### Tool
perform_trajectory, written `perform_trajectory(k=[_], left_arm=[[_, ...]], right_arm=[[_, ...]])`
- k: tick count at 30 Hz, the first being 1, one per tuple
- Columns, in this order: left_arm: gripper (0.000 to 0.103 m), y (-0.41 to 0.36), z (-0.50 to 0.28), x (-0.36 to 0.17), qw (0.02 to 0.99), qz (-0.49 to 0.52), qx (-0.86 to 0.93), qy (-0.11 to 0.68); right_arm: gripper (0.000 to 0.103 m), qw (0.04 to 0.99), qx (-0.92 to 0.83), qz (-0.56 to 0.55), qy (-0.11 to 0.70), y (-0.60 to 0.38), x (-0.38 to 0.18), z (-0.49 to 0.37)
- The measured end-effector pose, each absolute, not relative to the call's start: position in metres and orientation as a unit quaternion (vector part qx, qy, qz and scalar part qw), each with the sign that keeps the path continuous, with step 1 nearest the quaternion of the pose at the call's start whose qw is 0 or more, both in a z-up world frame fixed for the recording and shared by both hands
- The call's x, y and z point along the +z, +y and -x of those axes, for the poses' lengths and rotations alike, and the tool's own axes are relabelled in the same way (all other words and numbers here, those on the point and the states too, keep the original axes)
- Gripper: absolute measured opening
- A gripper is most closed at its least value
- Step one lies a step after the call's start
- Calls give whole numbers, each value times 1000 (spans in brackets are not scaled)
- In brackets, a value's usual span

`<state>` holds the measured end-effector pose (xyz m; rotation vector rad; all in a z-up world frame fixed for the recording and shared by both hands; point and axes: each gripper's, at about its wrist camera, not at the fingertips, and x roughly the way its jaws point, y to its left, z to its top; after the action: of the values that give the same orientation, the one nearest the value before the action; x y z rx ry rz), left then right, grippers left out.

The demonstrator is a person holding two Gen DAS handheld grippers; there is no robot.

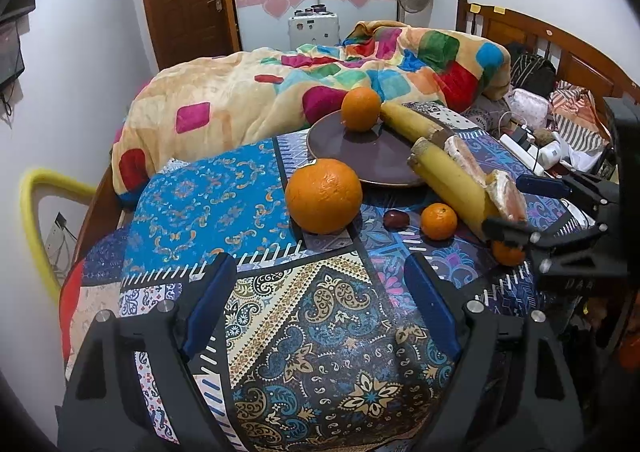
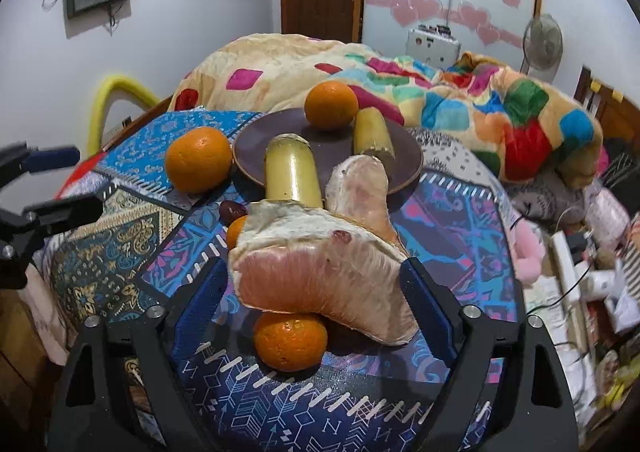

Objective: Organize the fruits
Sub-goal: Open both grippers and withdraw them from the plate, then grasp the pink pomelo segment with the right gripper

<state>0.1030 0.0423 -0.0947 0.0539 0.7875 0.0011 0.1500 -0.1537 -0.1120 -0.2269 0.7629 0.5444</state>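
Observation:
A dark brown plate (image 1: 360,156) on the patterned cloth holds an orange (image 1: 361,108) and a banana piece (image 1: 408,120). A big orange (image 1: 324,195) lies in front of my open, empty left gripper (image 1: 320,292). A second banana piece (image 1: 452,184), a date (image 1: 395,218) and a small tangerine (image 1: 438,221) lie to the right. My right gripper (image 2: 312,288) is open around a pomelo segment (image 2: 320,268), with a tangerine (image 2: 290,340) under it and another pomelo segment (image 2: 362,188) behind. The plate (image 2: 332,156) is beyond.
A crumpled multicoloured blanket (image 1: 320,80) lies behind the plate. Clutter with a power strip (image 1: 524,150) and cables sits at the right. The wooden headboard (image 1: 560,44) is at the far right. A yellow hoop (image 1: 36,204) stands left of the bed.

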Motion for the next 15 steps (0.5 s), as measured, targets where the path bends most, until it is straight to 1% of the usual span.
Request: perform_trajectory(k=[1, 2, 4, 5, 6, 9, 12, 15], left_arm=[[86, 43, -104, -96, 923, -25, 0, 385], [86, 43, -104, -97, 922, -24, -1, 385], [86, 43, -106, -99, 922, -23, -2, 387], [86, 42, -107, -100, 921, -23, -2, 388], [86, 41, -108, -101, 920, -23, -2, 390], [86, 39, -110, -103, 920, -20, -6, 392], [86, 37, -109, -105, 919, -21, -7, 393], [86, 36, -108, -106, 918, -23, -7, 395]], right_arm=[[77, 884, 267, 97, 370, -159, -110, -153], [73, 883, 272, 91, 372, -160, -110, -152], [64, 882, 278, 80, 373, -168, -104, -153], [55, 882, 278, 81, 371, -170, -102, -151], [49, 884, 275, 84, 368, -172, -99, -149], [36, 888, 272, 81, 362, -182, -93, -146], [31, 891, 267, 83, 358, -192, -91, -144], [30, 892, 267, 83, 354, -204, -88, -139]])
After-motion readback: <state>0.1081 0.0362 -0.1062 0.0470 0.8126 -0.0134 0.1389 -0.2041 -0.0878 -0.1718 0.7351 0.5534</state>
